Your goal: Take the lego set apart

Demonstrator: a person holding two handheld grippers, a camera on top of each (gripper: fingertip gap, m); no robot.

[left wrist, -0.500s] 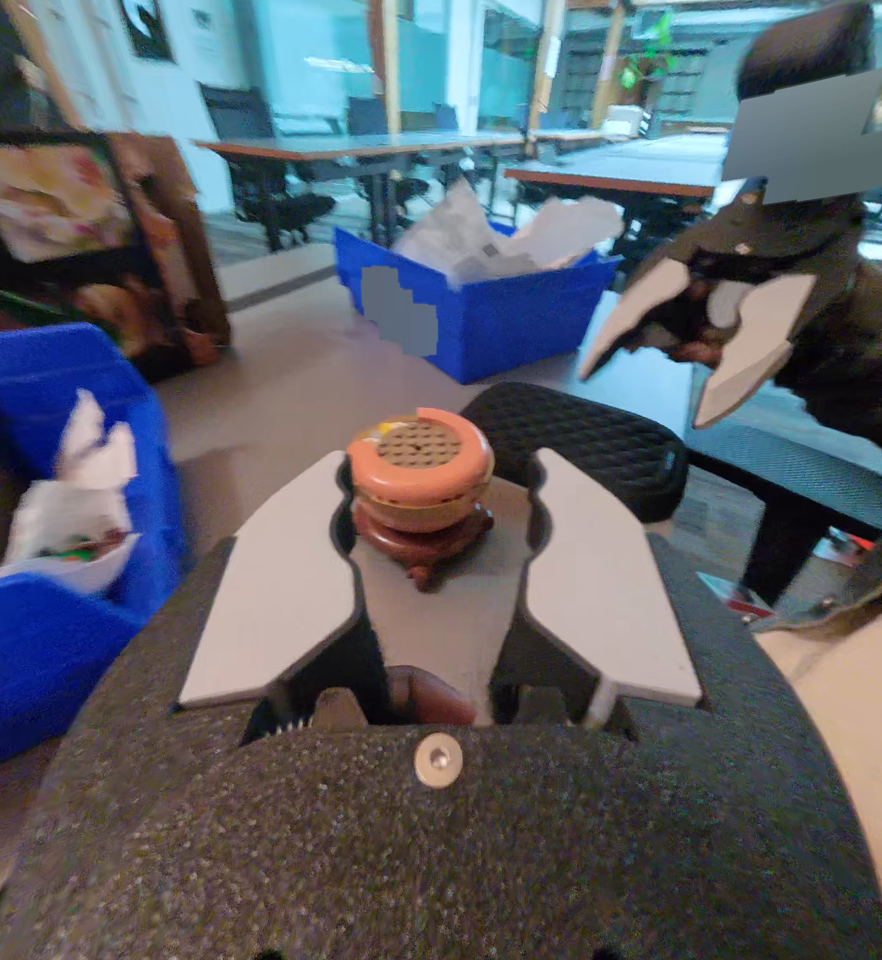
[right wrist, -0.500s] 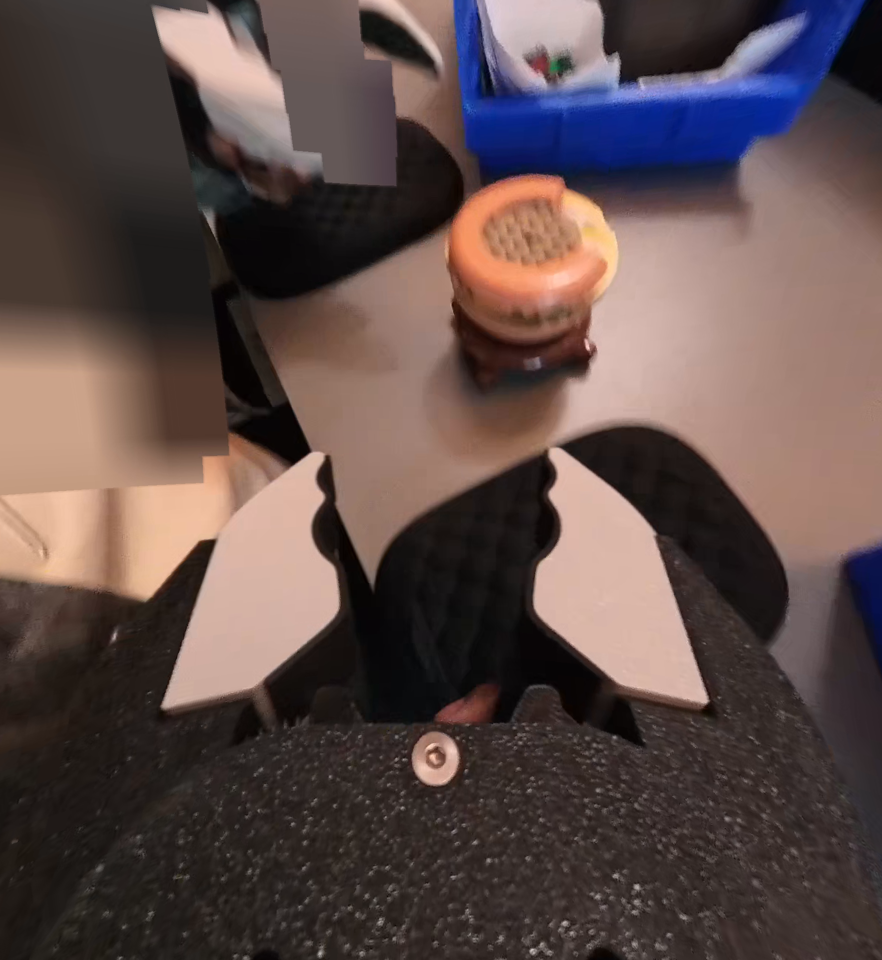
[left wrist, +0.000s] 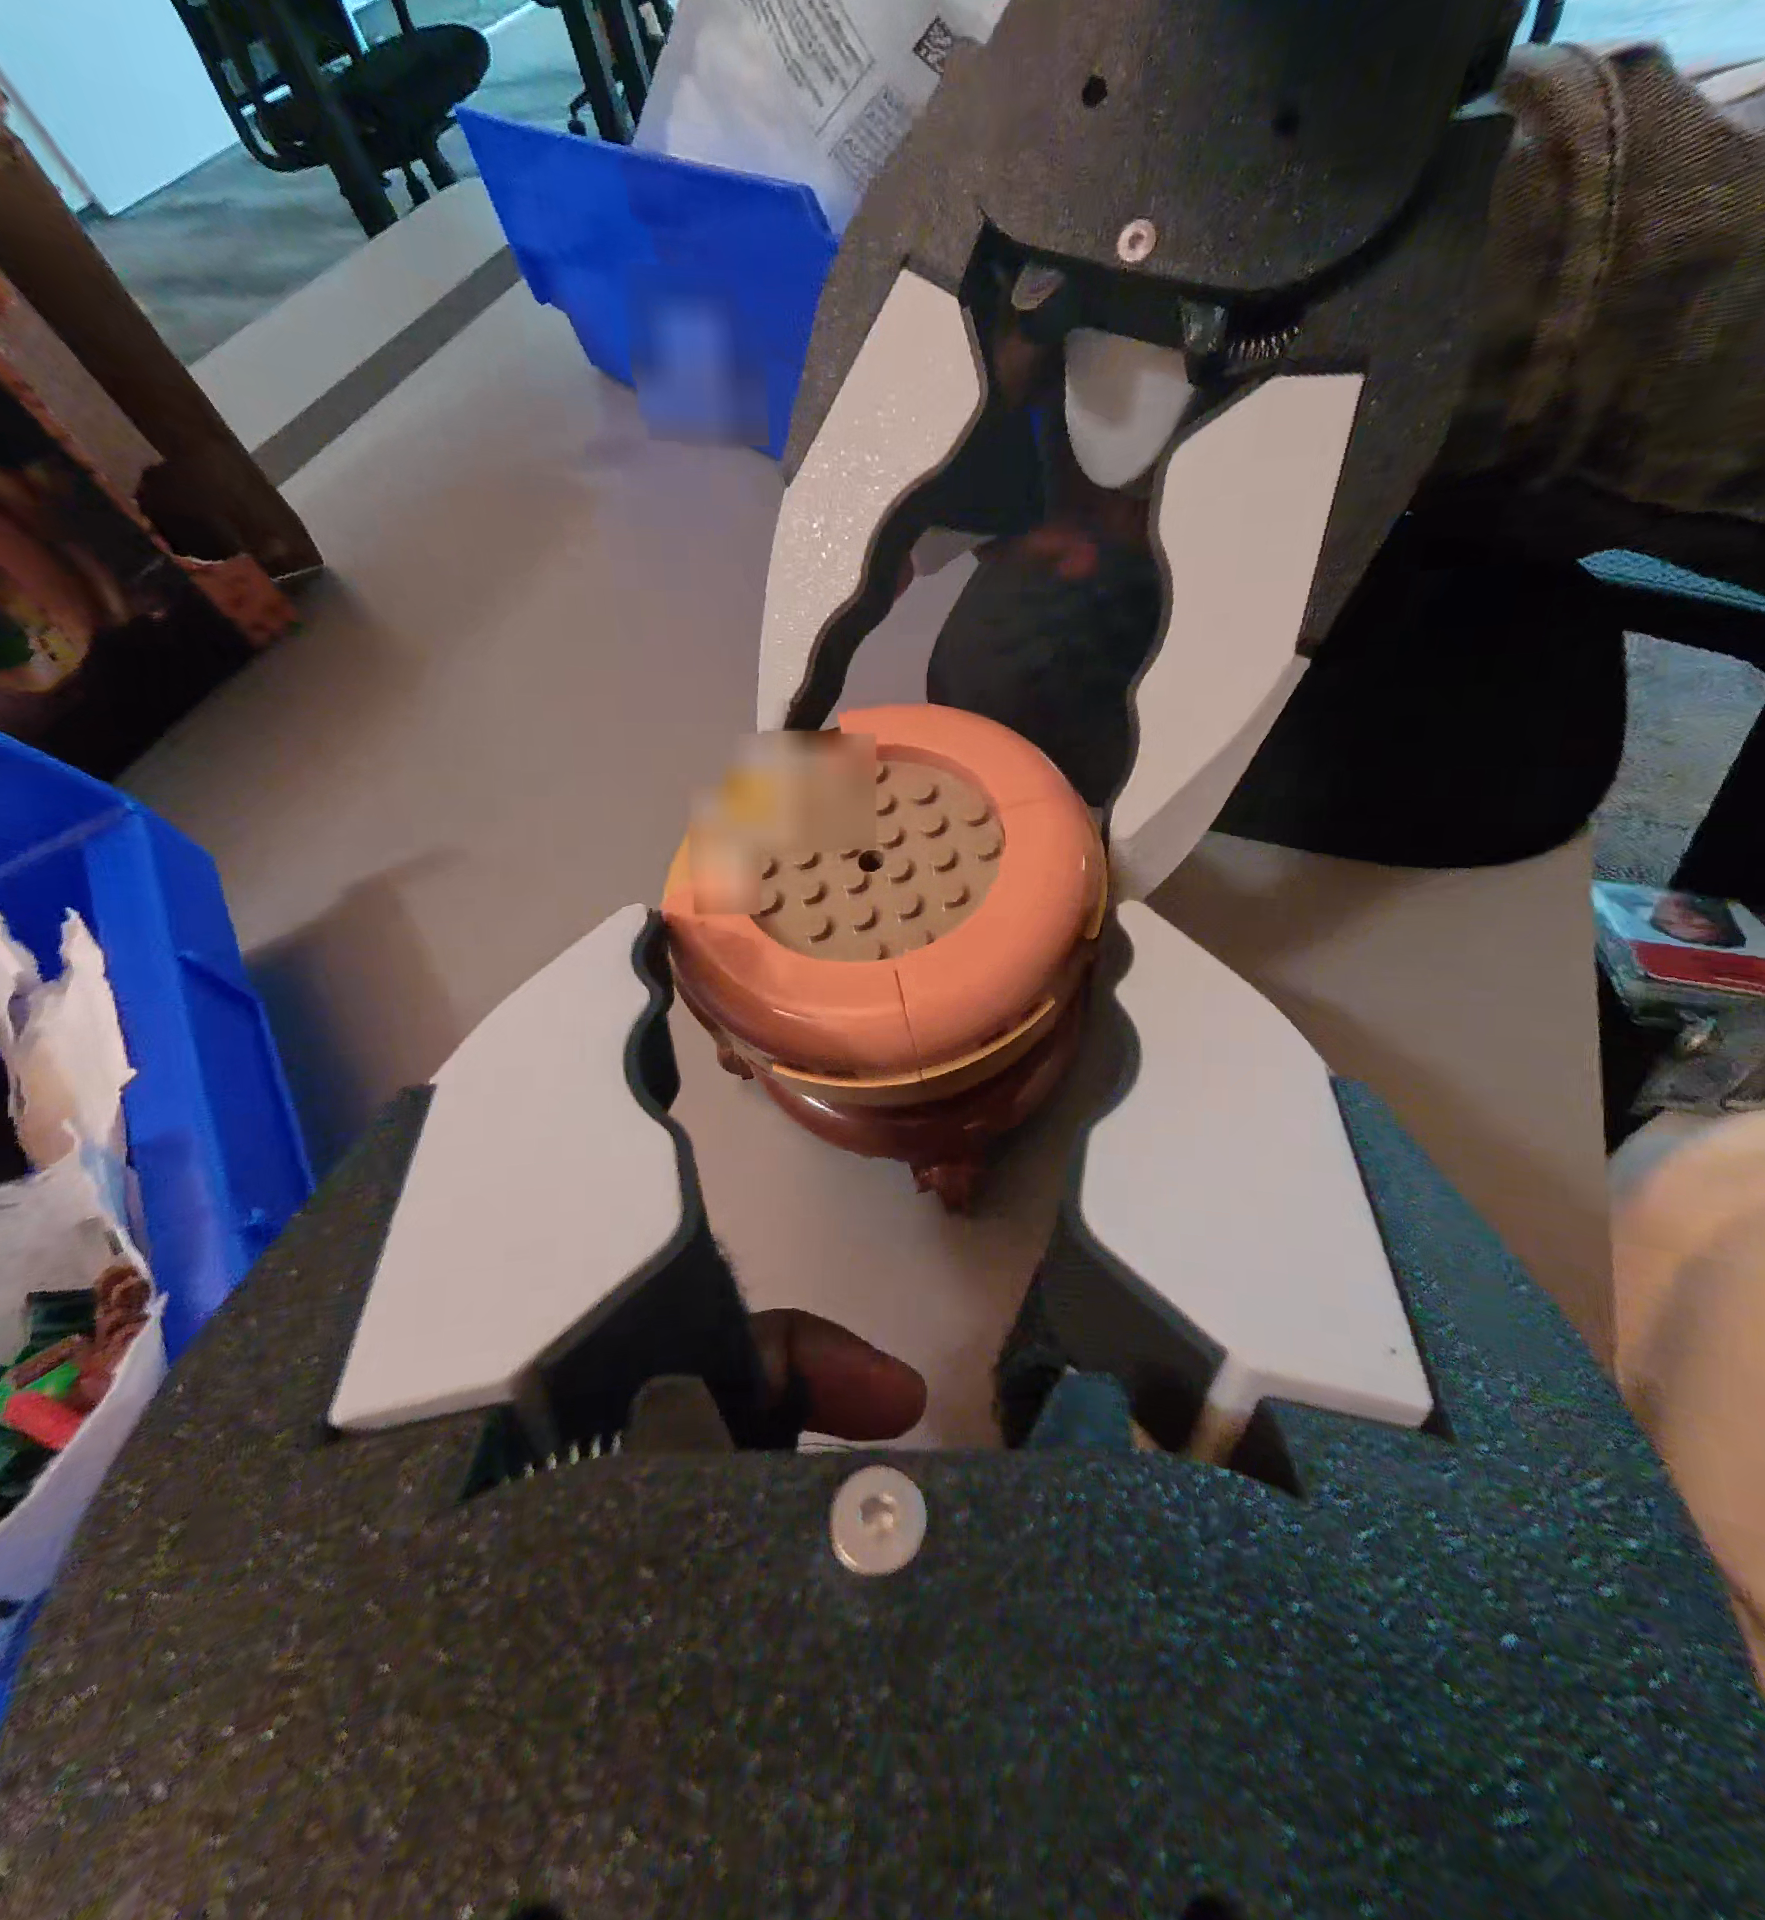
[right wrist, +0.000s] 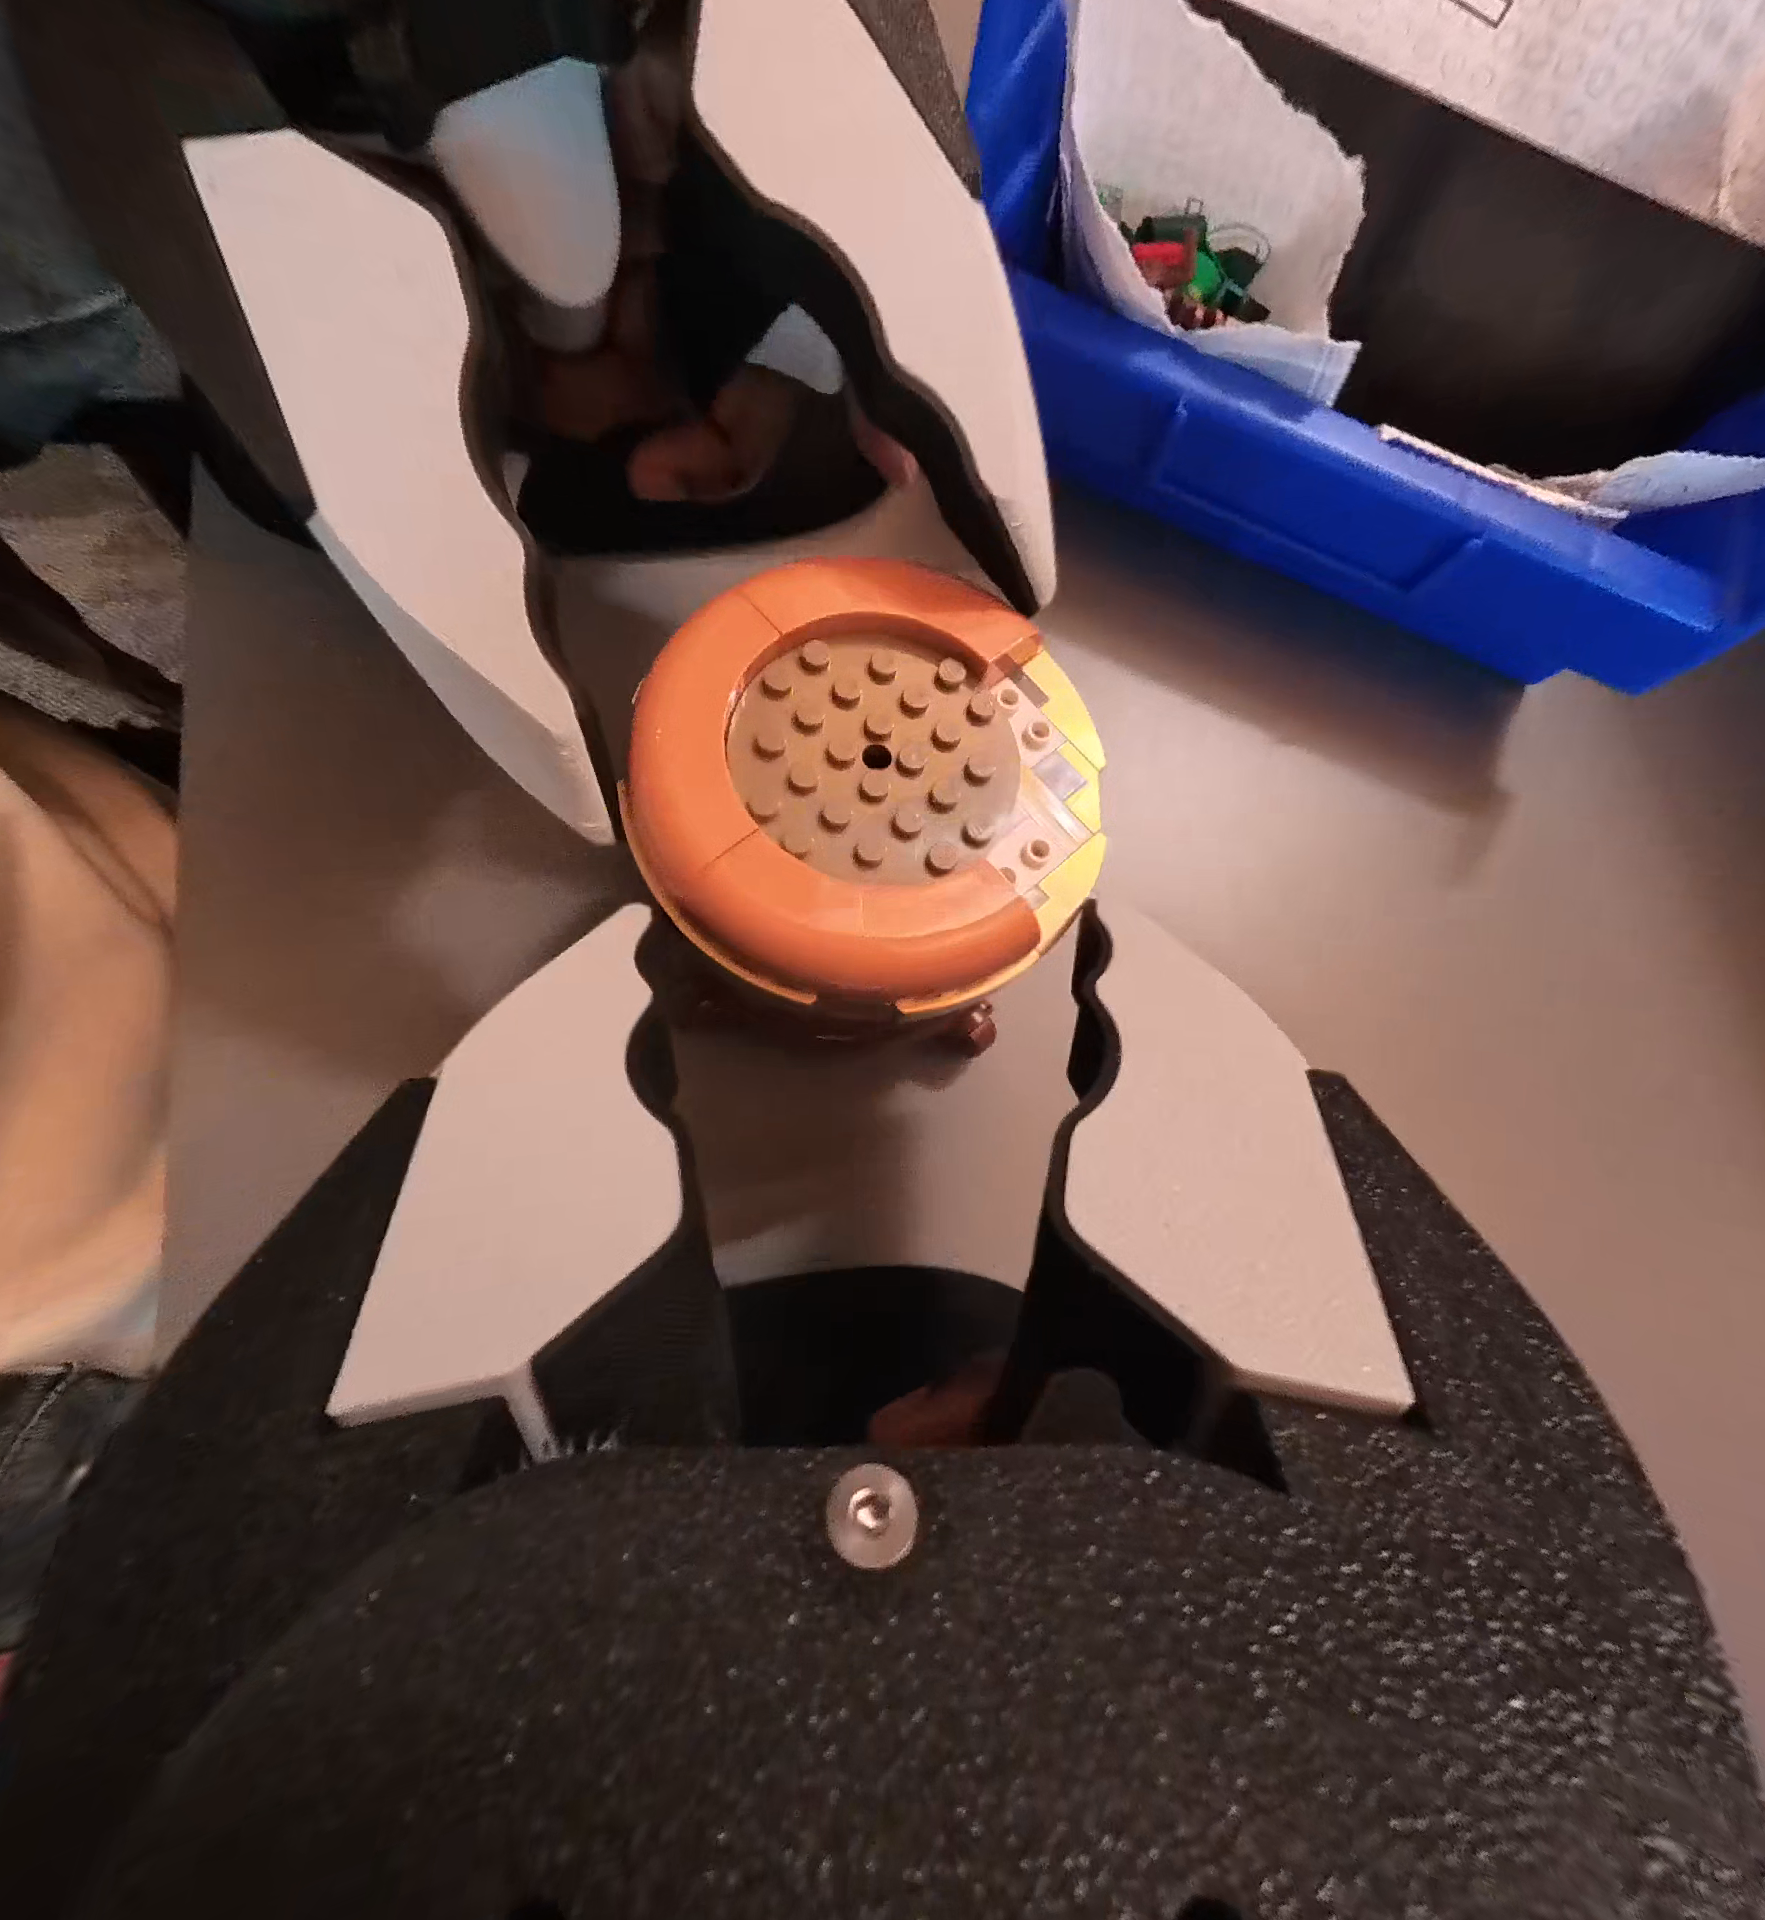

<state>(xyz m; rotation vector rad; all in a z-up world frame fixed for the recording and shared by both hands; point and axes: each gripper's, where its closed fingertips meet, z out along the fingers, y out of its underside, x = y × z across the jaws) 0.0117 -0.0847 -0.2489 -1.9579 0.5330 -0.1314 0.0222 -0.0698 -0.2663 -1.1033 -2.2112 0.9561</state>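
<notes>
The lego set (left wrist: 888,987) is a round pot with an orange ring, a tan studded plate on top, a yellow patch and a dark brown footed base. It stands on the grey table (left wrist: 442,727). My left gripper (left wrist: 880,912) is open, with its fingertips on either side of the pot, close to or touching it. My right gripper (left wrist: 951,779) reaches in from the far side, open, with its tips at the pot's rim. In the right wrist view the pot (right wrist: 857,769) sits just beyond my right gripper (right wrist: 862,914), and the left gripper (right wrist: 818,715) faces it from above.
A blue bin (left wrist: 182,987) holding torn paper and loose bricks stands at the left. Another blue bin (left wrist: 649,260) is at the back, and also shows in the right wrist view (right wrist: 1325,488). A picture box (left wrist: 78,520) is far left. A black chair (left wrist: 1429,727) is behind the table's edge. The grippers are tip to tip, or close to it.
Both grippers have closed in on the pot. The right gripper came down from up high on the right to face the left one across it. The left fingers stand slightly wider.
</notes>
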